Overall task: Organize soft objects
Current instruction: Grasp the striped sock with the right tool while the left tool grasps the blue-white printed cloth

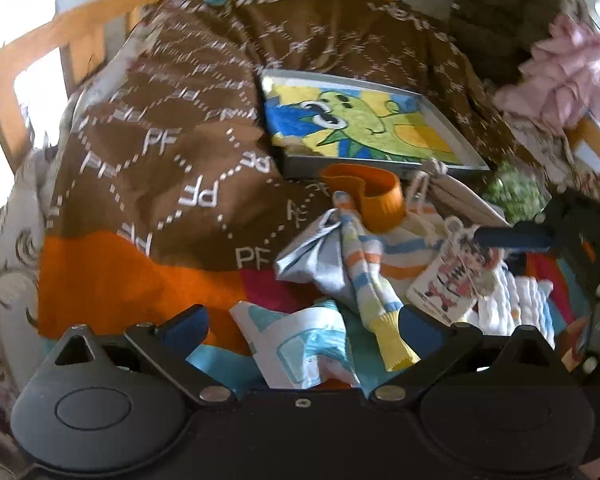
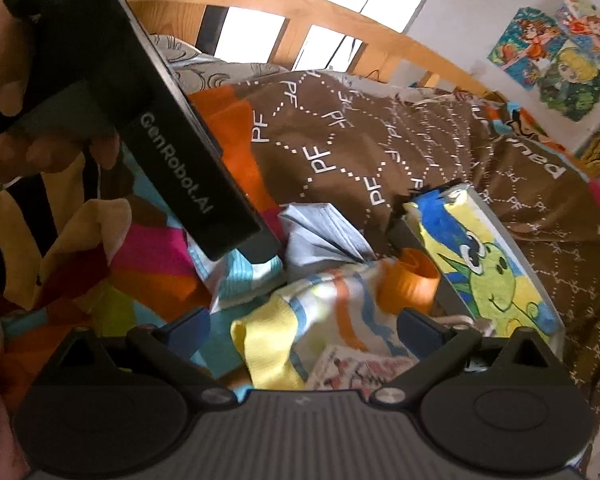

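- A brown blanket (image 1: 188, 128) printed with white "PF" letters and dotted lines is spread across most of the bed, with an orange band at its near edge.
- A wooden bed rail (image 2: 340, 24) is seen running behind the blanket, with bright window panes beyond it.
- A grey tray (image 1: 384, 169) holding a drawing of a green cartoon creature is laid on the blanket, just behind the heap of soft things.
- A pink ruffled cloth (image 1: 564, 76) is seen at the far right, well apart from the heap.
- A striped sock (image 1: 370, 272) in white, blue and orange with a yellow toe is draped over the heap, its yellow end lying just in front of the left gripper (image 1: 302, 326).
- The left gripper's fingers are spread wide, and nothing is pinched between them.
- The right gripper (image 2: 304, 330) is held low over the same sock, which lies between its fingers; these too are spread, gripping nothing.
- A pale grey folded cloth (image 1: 312, 256) is tucked against the sock's left side.
- An orange cuff (image 1: 374, 196) is curled upright behind the sock, near the tray's front edge.
- A printed card (image 1: 452, 280) with cartoon figures is lying right of the sock.
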The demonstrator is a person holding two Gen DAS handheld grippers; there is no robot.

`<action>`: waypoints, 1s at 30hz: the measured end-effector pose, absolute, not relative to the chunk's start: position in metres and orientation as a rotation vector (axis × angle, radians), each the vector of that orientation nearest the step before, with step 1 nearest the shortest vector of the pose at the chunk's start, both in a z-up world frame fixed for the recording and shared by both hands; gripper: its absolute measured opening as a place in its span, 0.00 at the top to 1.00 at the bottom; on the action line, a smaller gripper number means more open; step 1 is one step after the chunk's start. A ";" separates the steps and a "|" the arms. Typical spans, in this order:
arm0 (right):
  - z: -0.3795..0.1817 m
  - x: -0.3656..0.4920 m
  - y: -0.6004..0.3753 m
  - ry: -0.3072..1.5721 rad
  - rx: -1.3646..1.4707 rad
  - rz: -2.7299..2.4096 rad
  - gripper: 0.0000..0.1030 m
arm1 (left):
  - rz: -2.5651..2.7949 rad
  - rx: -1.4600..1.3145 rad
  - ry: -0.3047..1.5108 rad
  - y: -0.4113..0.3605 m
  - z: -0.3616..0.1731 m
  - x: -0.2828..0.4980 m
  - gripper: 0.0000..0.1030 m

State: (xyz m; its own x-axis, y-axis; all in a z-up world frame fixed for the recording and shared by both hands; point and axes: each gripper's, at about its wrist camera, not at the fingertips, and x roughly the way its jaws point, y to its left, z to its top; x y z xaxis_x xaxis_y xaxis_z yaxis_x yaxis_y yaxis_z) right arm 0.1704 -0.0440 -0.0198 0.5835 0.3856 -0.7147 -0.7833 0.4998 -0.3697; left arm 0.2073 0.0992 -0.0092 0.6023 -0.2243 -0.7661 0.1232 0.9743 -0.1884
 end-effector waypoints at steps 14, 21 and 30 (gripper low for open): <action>-0.042 0.198 -0.039 0.666 -0.686 0.750 0.30 | -0.167 -0.373 1.056 0.113 -0.036 0.232 0.19; -0.053 0.206 -0.041 0.697 -0.650 0.707 0.63 | -0.150 -0.492 1.086 0.126 -0.052 0.233 0.42; -0.043 0.200 -0.050 0.675 -0.604 0.688 0.89 | -0.175 -0.599 1.084 0.132 -0.058 0.230 0.61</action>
